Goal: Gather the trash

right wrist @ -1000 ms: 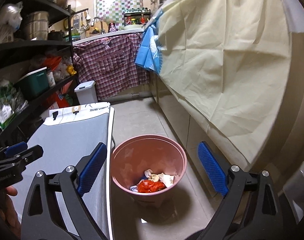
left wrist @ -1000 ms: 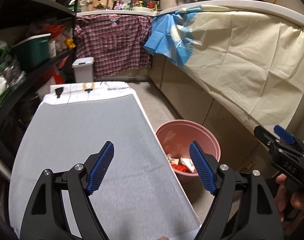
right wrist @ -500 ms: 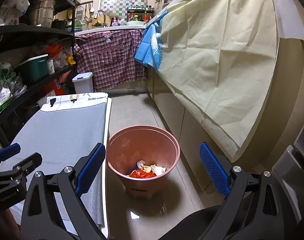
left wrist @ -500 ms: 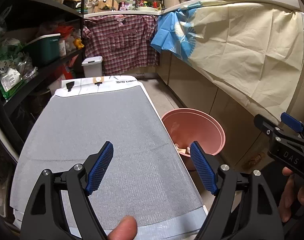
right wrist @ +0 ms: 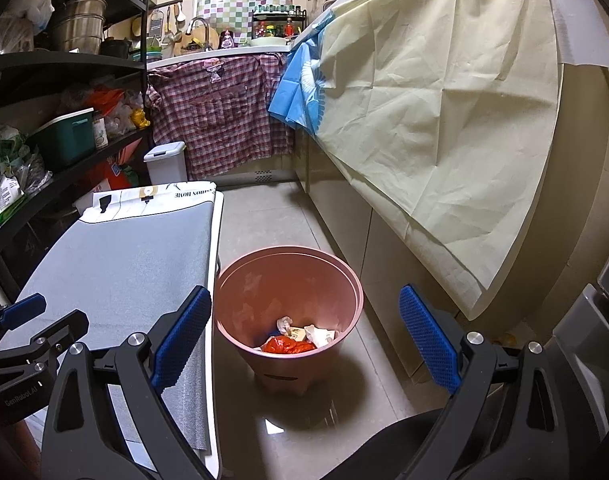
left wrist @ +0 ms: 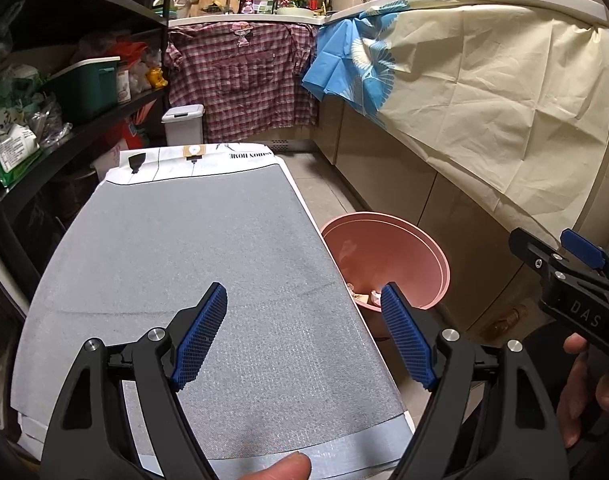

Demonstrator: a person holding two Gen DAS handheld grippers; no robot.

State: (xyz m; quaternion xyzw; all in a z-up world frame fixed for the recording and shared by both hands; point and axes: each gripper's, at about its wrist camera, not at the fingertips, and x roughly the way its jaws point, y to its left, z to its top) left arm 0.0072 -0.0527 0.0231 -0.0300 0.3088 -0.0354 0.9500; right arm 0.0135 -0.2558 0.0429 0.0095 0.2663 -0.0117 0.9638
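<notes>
Between and below the spread jaws of the right gripper, a round pink plastic bin stands on the glossy tiled floor, holding crumpled white paper and a red wrapper. The left gripper, jaws likewise wide apart and empty, hangs over a worktop covered in grey woven cloth; the bin sits just right of these jaws.

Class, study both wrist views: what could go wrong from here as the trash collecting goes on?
1. The round pink plastic bin stands close against the grey-covered table, so a swing could tip it, spilling the red wrapper.
2. Both the left gripper and right gripper are open and empty, close together; they might collide.
</notes>
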